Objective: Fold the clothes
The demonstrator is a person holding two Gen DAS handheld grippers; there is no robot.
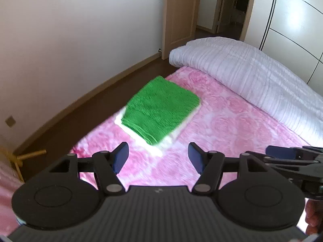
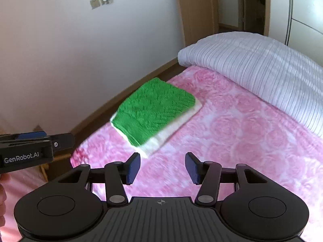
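Note:
A folded green knitted garment (image 1: 161, 111) lies on top of a folded white garment (image 1: 173, 135) on the pink floral bedspread (image 1: 232, 121), near the bed's left edge. It also shows in the right wrist view (image 2: 153, 111) with the white garment (image 2: 171, 131) under it. My left gripper (image 1: 158, 159) is open and empty, held above the bedspread just short of the stack. My right gripper (image 2: 162, 168) is open and empty, also short of the stack. Each gripper shows side-on in the other's view, the right one (image 1: 292, 157) and the left one (image 2: 36, 143).
A rolled white ribbed duvet (image 1: 252, 76) lies across the far side of the bed. The dark floor (image 1: 80, 111) and a white wall run along the bed's left. An open wooden door (image 1: 179, 14) stands behind. A wooden piece (image 1: 30, 155) sits by the bed corner.

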